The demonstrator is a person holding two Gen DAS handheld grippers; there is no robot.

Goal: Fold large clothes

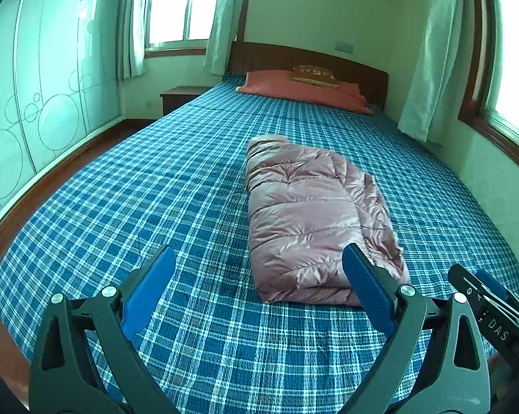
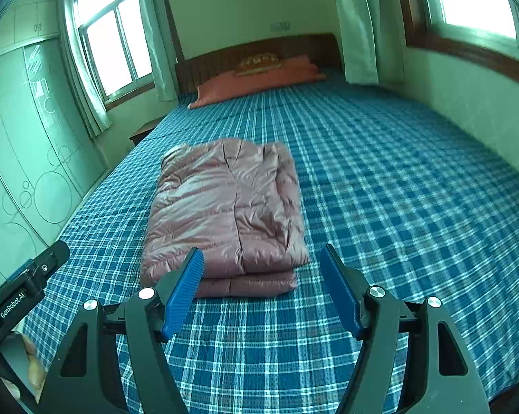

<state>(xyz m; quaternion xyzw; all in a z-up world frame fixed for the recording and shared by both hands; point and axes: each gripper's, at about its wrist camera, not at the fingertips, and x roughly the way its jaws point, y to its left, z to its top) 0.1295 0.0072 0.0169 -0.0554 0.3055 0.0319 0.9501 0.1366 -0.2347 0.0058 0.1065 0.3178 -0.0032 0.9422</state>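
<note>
A pink quilted down jacket [image 1: 311,217] lies folded into a thick oblong bundle on the blue plaid bed [image 1: 155,186]. It also shows in the right wrist view [image 2: 224,214]. My left gripper [image 1: 259,258] is open and empty, held above the bed just short of the bundle's near end, its right finger by the bundle's near right corner. My right gripper [image 2: 261,258] is open and empty, just in front of the bundle's near edge. The right gripper's body shows at the far right of the left wrist view [image 1: 490,307]; the left gripper's body [image 2: 24,286] shows at the left of the right wrist view.
An orange pillow [image 1: 304,89] with a small brown cushion [image 1: 314,74] lies against the wooden headboard [image 1: 294,57]. A nightstand [image 1: 180,98] stands left of the bed, a wardrobe [image 1: 35,103] along the left wall. A wall with curtained windows [image 1: 432,69] borders the right side.
</note>
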